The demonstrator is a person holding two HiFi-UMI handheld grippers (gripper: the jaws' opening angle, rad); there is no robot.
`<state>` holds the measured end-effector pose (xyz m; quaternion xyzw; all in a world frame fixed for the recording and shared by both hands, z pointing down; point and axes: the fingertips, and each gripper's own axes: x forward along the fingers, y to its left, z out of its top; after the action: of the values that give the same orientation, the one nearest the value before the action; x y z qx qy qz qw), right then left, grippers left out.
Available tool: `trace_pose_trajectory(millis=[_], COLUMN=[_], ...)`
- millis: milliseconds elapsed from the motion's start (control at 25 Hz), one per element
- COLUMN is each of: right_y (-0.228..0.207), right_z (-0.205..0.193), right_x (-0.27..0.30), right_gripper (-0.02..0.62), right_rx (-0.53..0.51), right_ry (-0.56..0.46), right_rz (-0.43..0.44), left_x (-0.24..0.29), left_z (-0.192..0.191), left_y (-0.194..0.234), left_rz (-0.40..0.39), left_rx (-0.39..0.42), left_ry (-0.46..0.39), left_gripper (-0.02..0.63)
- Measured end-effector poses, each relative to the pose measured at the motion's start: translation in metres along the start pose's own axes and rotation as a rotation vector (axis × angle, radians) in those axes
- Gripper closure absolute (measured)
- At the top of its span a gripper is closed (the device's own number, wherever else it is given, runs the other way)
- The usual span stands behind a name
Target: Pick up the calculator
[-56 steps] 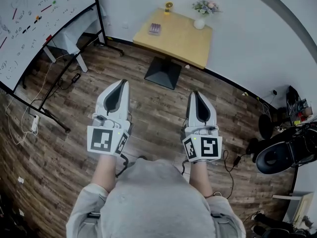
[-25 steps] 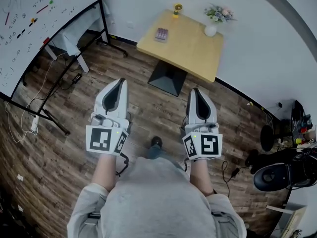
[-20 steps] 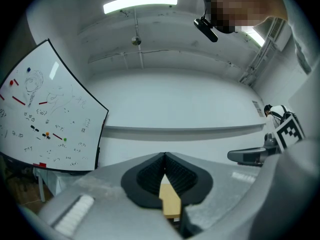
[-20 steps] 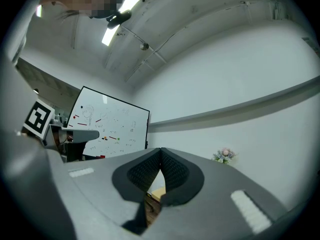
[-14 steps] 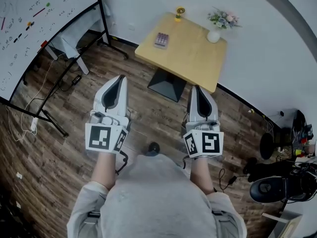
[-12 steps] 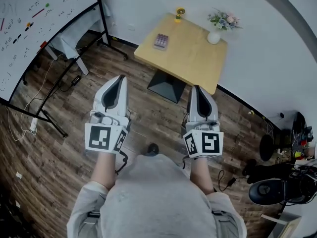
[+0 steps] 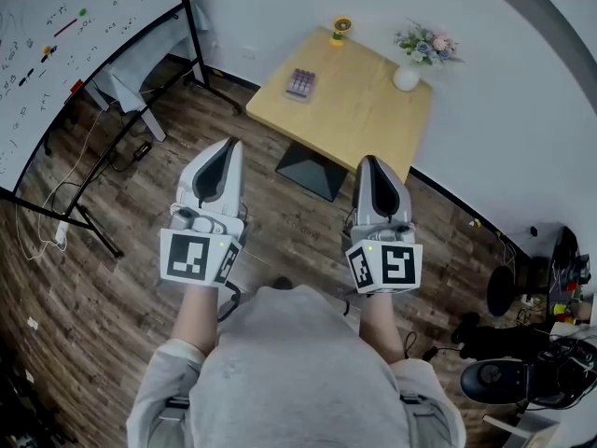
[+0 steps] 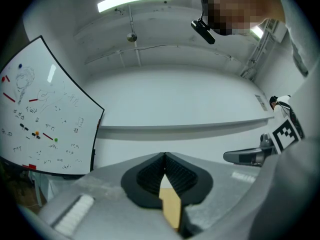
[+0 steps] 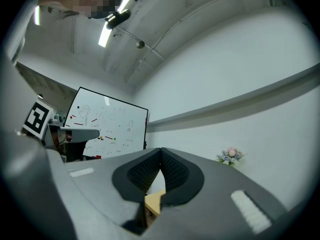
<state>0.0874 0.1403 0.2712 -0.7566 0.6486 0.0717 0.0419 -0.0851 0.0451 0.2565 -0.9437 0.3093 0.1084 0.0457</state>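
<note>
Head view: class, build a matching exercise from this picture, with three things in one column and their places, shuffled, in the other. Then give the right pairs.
Things:
1. calculator
2. white vase
3. whiteboard

Places:
A. at the picture's upper left, off the table
B. near the table's right-hand corner
C. near the table's left edge

Pairs: 1-C, 2-B, 3-A.
</note>
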Motion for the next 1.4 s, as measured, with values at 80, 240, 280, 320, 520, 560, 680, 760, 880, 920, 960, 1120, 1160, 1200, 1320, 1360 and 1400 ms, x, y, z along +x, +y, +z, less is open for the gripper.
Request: trace_pose_trajectory(millis=[80, 240, 280, 320, 520, 560, 680, 760, 880, 920, 960, 1120, 1160, 1200, 1320, 1360, 1400], right_y=[-0.005, -0.013, -0.015, -0.016, -0.025, -0.028, -0.037, -0.043, -0.049, -0.05, -0.052, -0.059, -0.06, -0.062, -0.067, -0.067, -0.067], right_z=[-0.003, -0.007, -0.008, -0.009, -0.014, -0.016, -0.02, -0.022, -0.024, -0.025, -0.025, -0.026, -0.026, -0.027, -0.03, -0.031, -0.031], right_x=[0.004, 0.01, 0.012, 0.014, 0.025, 0.029, 0.041, 0.052, 0.073, 0.081, 0.088, 0.115, 0.121, 0.127, 0.144, 0.15, 0.156], right_gripper=[0.594, 0.592, 0.592, 0.594, 0.592, 0.592, 0.592, 0.594, 0.594, 0.592, 0.594, 0.592, 0.594, 0.594, 0.592, 0.594, 0.594], right_rx=[0.002, 0.003, 0.003, 0.004, 0.002, 0.001, -0.003, -0.004, -0.004, -0.006, -0.008, -0.007, -0.006, -0.004, -0.001, 0.0, 0.0], right_ry=[0.0, 0.001, 0.001, 0.001, 0.012, 0.012, 0.012, 0.013, 0.013, 0.011, 0.009, 0.003, 0.003, 0.004, 0.006, 0.007, 0.007], right_rz=[0.007, 0.016, 0.017, 0.016, -0.004, -0.01, -0.033, -0.047, -0.061, -0.066, -0.071, -0.093, -0.098, -0.103, -0.116, -0.12, -0.123], left_x=[0.005, 0.016, 0.019, 0.022, 0.041, 0.046, 0.064, 0.077, 0.097, 0.104, 0.111, 0.138, 0.144, 0.15, 0.167, 0.172, 0.176], left_z=[-0.003, -0.009, -0.01, -0.011, -0.017, -0.019, -0.026, -0.031, -0.035, -0.035, -0.036, -0.038, -0.039, -0.04, -0.044, -0.045, -0.046], left_y=[-0.002, -0.007, -0.007, -0.007, -0.003, -0.002, 0.003, 0.008, 0.018, 0.023, 0.028, 0.044, 0.048, 0.052, 0.061, 0.064, 0.068], left_rz=[0.0, -0.001, -0.002, -0.004, -0.027, -0.033, -0.052, -0.063, -0.078, -0.082, -0.086, -0.105, -0.109, -0.113, -0.126, -0.13, -0.134], left_rx=[-0.001, 0.002, 0.006, 0.007, -0.004, -0.007, -0.014, -0.019, -0.024, -0.023, -0.022, -0.023, -0.023, -0.023, -0.024, -0.024, -0.024], left_ry=[0.001, 0.007, 0.01, 0.012, 0.011, 0.01, 0.01, 0.012, 0.013, 0.012, 0.01, 0.005, 0.007, 0.01, 0.015, 0.017, 0.018], left_gripper=[0.6, 0.6, 0.6, 0.6, 0.6, 0.6, 0.6, 0.6, 0.6, 0.6, 0.6, 0.6, 0.6, 0.6, 0.6, 0.6, 0.6])
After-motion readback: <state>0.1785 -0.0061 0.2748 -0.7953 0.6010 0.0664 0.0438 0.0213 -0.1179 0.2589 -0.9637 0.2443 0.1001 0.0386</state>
